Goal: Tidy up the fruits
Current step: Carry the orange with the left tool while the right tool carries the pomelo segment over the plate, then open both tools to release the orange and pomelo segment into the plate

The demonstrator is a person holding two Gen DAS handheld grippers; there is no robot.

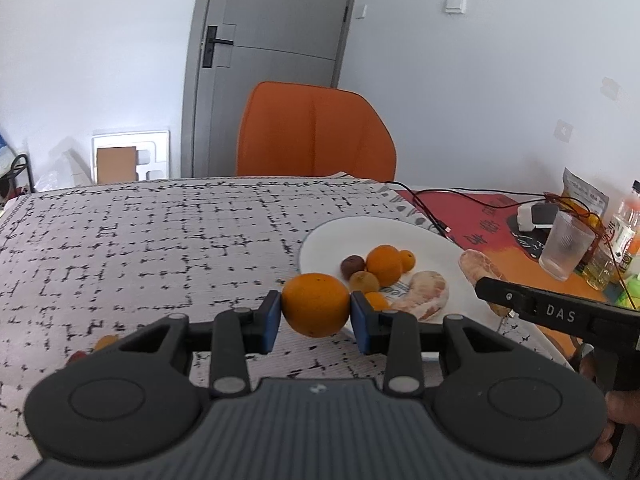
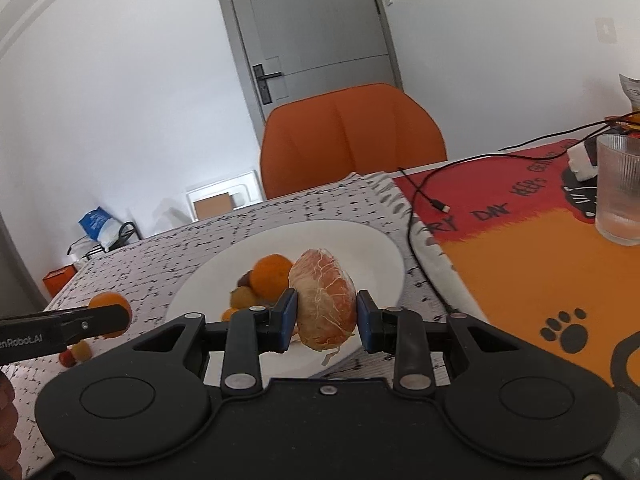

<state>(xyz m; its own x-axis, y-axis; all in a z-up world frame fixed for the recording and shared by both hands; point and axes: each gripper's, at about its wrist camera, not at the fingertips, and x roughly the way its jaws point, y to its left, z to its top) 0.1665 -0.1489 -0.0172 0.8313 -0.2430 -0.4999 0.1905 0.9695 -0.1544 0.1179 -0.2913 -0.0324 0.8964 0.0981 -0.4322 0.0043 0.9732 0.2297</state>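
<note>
My left gripper (image 1: 316,312) is shut on a whole orange (image 1: 316,310) and holds it above the patterned cloth, just left of the white plate (image 1: 360,236). My right gripper (image 2: 326,312) is shut on a peeled grapefruit piece (image 2: 324,304) and holds it over the plate's near rim (image 2: 192,280). On the plate lie an orange (image 1: 384,264), a small mandarin (image 1: 407,260), a kiwi (image 1: 364,280), a dark plum (image 1: 352,266) and another peeled piece (image 1: 426,294). The held orange also shows in the right wrist view (image 2: 110,312).
An orange chair (image 1: 316,136) stands behind the table. At the right are a ribbed glass (image 1: 566,246), bottles (image 1: 624,232), a snack bag (image 1: 584,194) and a black cable (image 2: 420,196) on an orange and red mat (image 2: 540,264). Small fruits (image 2: 78,352) lie on the cloth at the left.
</note>
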